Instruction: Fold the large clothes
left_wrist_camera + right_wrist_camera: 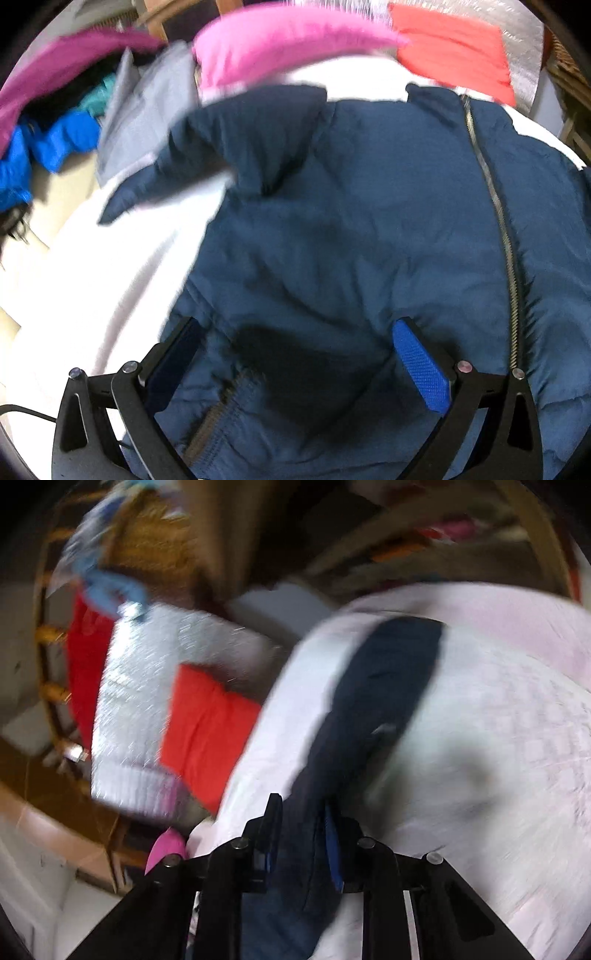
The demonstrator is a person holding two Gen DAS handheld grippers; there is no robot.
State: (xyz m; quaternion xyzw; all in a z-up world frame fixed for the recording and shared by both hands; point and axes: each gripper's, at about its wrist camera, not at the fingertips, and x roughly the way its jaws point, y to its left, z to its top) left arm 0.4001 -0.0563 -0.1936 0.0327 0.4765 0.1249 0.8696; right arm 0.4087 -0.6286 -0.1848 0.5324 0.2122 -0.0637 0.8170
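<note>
A navy blue padded jacket (351, 221) with a grey zip (495, 206) lies spread on a white sheet (110, 266), one sleeve (192, 155) reaching out to the left. My left gripper (295, 328) is open, its blue pads (421, 365) wide apart just above the jacket's hem. In the blurred right wrist view my right gripper (301, 812) is shut on a navy sleeve of the jacket (380, 686), which stretches away over the white sheet (498, 738).
Folded pink (280, 44) and red (458, 48) clothes lie beyond the jacket, a grey garment (147, 107) and bright blue clothes (55, 140) at the left. The right wrist view shows red cloth (207, 731), a silvery mat (136, 686) and wooden furniture (48, 635).
</note>
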